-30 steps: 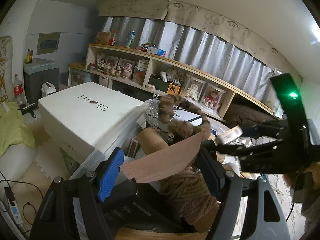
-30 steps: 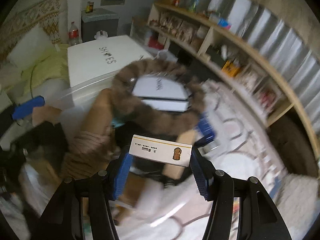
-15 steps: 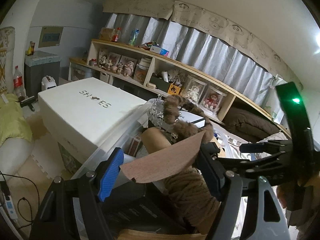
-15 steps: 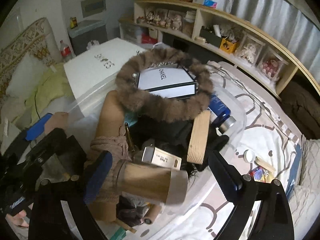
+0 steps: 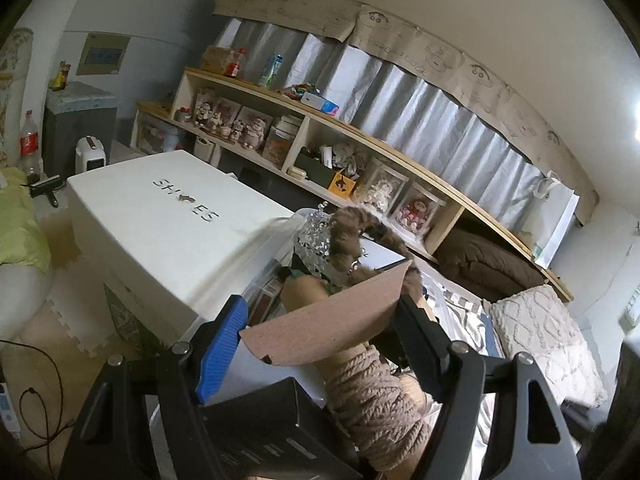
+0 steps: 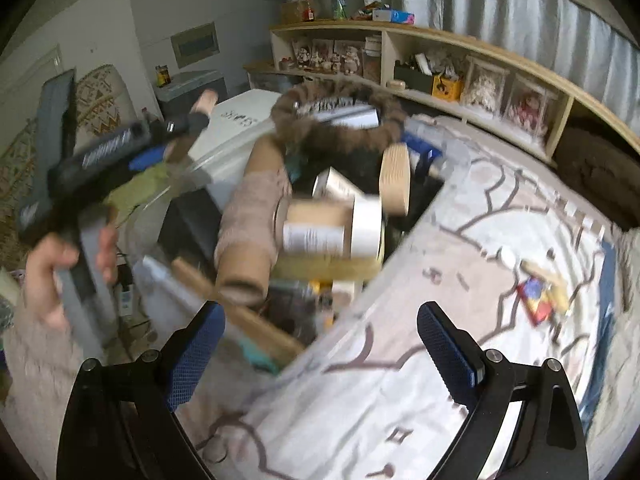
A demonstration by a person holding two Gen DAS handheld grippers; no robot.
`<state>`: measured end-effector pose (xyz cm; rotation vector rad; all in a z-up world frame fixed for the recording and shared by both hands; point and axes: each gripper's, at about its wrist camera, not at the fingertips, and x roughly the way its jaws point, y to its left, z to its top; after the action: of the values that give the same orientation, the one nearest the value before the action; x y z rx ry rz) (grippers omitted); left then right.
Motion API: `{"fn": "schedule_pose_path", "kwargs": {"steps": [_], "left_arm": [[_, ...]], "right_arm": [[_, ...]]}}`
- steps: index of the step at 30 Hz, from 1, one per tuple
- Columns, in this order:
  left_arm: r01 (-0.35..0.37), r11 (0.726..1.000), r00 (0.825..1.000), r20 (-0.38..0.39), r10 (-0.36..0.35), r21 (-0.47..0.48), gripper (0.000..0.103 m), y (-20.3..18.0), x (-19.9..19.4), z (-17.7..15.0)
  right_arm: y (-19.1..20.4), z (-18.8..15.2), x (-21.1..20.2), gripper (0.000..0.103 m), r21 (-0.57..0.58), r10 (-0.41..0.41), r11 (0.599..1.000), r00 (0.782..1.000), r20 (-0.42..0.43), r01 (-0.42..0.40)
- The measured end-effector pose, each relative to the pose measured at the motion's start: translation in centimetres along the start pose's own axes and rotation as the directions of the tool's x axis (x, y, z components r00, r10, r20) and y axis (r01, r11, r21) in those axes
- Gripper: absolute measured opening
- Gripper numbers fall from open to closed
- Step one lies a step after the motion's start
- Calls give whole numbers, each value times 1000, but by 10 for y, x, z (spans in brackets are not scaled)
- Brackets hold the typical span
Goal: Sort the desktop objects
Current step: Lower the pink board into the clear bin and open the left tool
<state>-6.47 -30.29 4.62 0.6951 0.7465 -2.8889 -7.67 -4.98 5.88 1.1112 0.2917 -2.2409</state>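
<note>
Item: clear bin (image 6: 416,216), crammed with sorted goods, on the bed (image 6: 480,272) at my 12 o'clock. Left hand-held gripper (image 5: 320,332) is clamped on a brown card flap (image 5: 332,320). Right hand-held gripper (image 6: 320,344) stands wide apart and empty above the bedspread. A small toy (image 6: 538,300) lies unsorted at 2 o'clock. Risk, as I judge it: the capped tube (image 6: 332,228) sits atop the pile and could roll out if I nudge the bin.

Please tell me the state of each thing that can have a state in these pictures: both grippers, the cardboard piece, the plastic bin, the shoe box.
Left gripper: shut on the cardboard piece.
Cardboard piece: held, bent between the pads.
Right gripper: open, nothing between the fingers.
Plastic bin: no lid, filled high with things.
Shoe box: lid on.
</note>
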Motion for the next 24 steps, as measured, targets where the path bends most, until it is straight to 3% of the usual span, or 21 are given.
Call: {"fn": "schedule_pose_path", "kwargs": {"steps": [6,8,10,16,21,24], "left_arm": [[11,1000,999,-44,-12,-23,75,11,6,10],[-39,998,998,-56,41,51,75,5,8,14],[-131,973,988,-60,145,189,75,-7,9,18],[-268,833,929,-98,356,484,75,-25,20,15],[-336,706,870,-82,487,624,75,-31,31,7],[-347,603,826,-71,560,718,75,-36,44,1]], "right_arm": [[-8,-35,-3,97,54,8,999,1000,20,-9],[-10,-48,-6,97,69,5,998,1000,28,-7],[-13,-56,-7,97,86,9,996,999,35,-12],[-27,-80,-8,97,146,26,989,998,50,-33],[-36,-93,-11,97,163,12,986,998,64,-22],[-43,-100,-16,97,170,8,985,997,73,-21]]}}
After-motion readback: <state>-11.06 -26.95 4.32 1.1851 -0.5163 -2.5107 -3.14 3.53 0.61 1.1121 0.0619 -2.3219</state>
